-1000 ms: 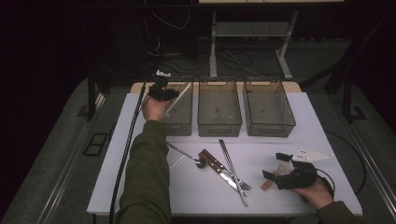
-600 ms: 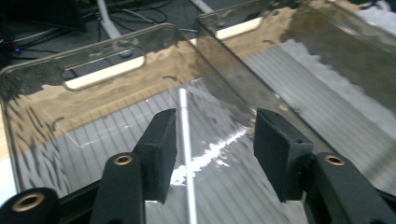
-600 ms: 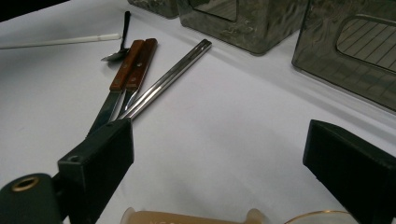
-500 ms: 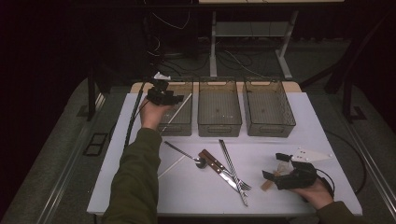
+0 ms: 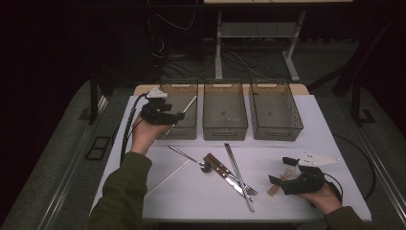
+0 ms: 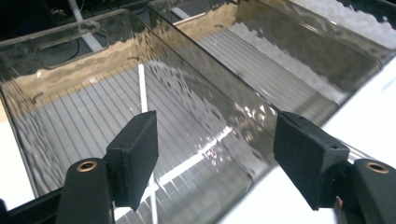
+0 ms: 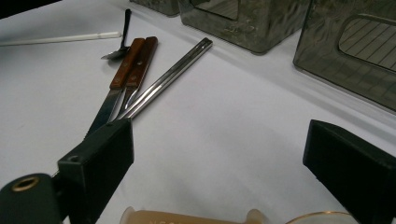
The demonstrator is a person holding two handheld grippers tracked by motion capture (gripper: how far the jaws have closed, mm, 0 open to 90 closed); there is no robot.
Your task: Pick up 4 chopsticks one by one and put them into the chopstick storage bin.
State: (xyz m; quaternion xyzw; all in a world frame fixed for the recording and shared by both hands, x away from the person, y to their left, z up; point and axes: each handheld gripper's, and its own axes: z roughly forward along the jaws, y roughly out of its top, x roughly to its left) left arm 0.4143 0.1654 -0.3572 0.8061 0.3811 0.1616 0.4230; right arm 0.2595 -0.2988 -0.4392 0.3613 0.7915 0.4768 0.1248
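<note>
1. Sorting is the job here: long things on the desk (image 5: 330,120) go into three bins at the far side.
2. One white stick (image 6: 142,88) already lies in the left bin (image 5: 181,125), leaning on its far right corner.
3. The left hand-held gripper (image 5: 173,116) hovers at the near left edge of that bin. Its jaws have just been opening, and nothing is between them now. So I think the drop is done.
4. The right hand-held gripper (image 5: 283,171) sits near the right front of the desk. Its jaws are wide apart and hold nothing. A tan thing (image 7: 187,217) lies just under it, too cut off to name.
5. Still on the desk: a second white stick (image 5: 167,178) at the left, a spoon (image 5: 191,158), a knife (image 5: 230,178) with a wood handle, a fork (image 5: 246,189) and steel chopsticks (image 5: 237,173) in a pile in the middle.
6. Next, I think the left hand should come back toward the near side and go for the second white stick, because it matches the one in the bin.
7. That stick is thin and flat on the desk, so the jaws must go low and pinch it across the middle.
</note>
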